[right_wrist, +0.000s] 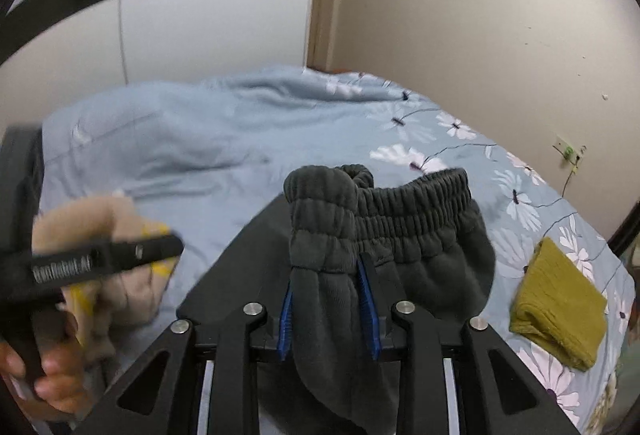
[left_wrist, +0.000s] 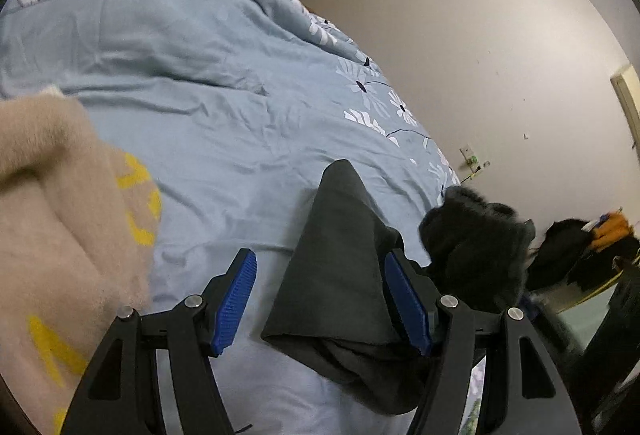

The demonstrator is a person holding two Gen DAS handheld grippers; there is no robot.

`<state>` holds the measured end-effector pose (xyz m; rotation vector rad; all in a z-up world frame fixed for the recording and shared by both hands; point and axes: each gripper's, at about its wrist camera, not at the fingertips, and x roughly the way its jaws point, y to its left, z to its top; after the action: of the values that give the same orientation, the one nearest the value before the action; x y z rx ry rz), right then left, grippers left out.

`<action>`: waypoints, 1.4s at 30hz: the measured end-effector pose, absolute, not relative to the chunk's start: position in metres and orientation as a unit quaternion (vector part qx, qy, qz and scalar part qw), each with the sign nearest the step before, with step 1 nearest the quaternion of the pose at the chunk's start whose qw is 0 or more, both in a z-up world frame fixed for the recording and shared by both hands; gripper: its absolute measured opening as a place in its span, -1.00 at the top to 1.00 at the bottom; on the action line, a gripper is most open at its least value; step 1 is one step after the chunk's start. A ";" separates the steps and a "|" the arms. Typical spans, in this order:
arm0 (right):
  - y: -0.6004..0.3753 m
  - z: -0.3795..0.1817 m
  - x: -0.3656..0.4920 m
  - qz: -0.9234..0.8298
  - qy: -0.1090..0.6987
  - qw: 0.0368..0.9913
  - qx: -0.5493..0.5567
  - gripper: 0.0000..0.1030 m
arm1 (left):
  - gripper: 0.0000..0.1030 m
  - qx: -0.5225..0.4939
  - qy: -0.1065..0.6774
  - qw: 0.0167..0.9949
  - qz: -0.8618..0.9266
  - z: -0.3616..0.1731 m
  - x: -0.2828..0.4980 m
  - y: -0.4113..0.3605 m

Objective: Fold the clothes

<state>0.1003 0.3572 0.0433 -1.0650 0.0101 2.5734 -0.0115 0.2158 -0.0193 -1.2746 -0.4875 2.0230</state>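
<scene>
While left tongs (left_wrist: 320,299) gape, right tongs (right_wrist: 328,309) clamp sweatpants (right_wrist: 400,227).

Both wrist views look forward, close over the bed (left_wrist: 192,83). Both share the blue floral cover (right_wrist: 224,139), with the wall (right_wrist: 480,35) toward 1 o'clock.

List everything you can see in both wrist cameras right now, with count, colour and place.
dark grey sweatpants: one, waistband pinched up above the bed.
beige fleece garment: one, yellow lettering, bed's left side.
mustard folded cloth: one, bed's right edge.
bedspread: one, light blue, white flowers.
wall socket: one, right wall.
left gripper: black, blue pads, jaws open over the sweatpants.
right gripper: jaws shut on the waistband.
</scene>
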 end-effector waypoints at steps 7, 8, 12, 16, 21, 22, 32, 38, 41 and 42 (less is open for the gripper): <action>0.345 0.029 0.115 0.916 0.033 0.075 -0.394 -0.02 | -0.32 -0.508 -0.216 0.388 0.738 -0.026 -0.009 0.228; 0.348 0.029 0.121 0.917 0.044 0.066 -0.390 -0.02 | -0.33 -0.510 -0.218 0.396 0.732 -0.027 -0.008 0.230; 0.376 0.035 0.152 0.921 0.091 0.083 -0.369 -0.03 | -0.36 -0.516 -0.225 0.428 0.707 -0.028 -0.003 0.241; 0.427 0.036 0.182 0.910 0.169 0.143 -0.349 -0.03 | -0.36 -0.524 -0.221 0.452 0.687 -0.031 0.004 0.257; 0.482 0.022 0.193 0.880 0.291 0.171 -0.334 -0.03 | -0.34 -0.531 -0.206 0.464 0.678 -0.035 0.010 0.290; 0.488 0.019 0.192 0.874 0.306 0.173 -0.336 -0.03 | -0.34 -0.531 -0.206 0.466 0.677 -0.034 0.009 0.297; 0.502 0.001 0.192 0.855 0.353 0.171 -0.339 -0.03 | 0.55 -0.474 -0.185 0.472 0.720 -0.013 0.015 0.304; 0.495 0.014 0.196 0.869 0.339 0.159 -0.324 -0.03 | 0.57 -0.409 -0.230 0.475 0.745 0.004 0.004 0.252; 0.490 0.019 0.191 0.876 0.328 0.148 -0.320 -0.03 | 0.57 -0.476 -0.275 0.428 0.717 -0.040 -0.020 0.236; 0.488 0.020 0.187 0.877 0.327 0.143 -0.320 -0.03 | 0.57 -0.497 -0.293 0.413 0.704 -0.055 -0.027 0.230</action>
<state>0.1871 0.4879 0.0196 -0.9241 0.9445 2.5313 -0.0267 0.2302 -0.0555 -1.2509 -0.7370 1.7712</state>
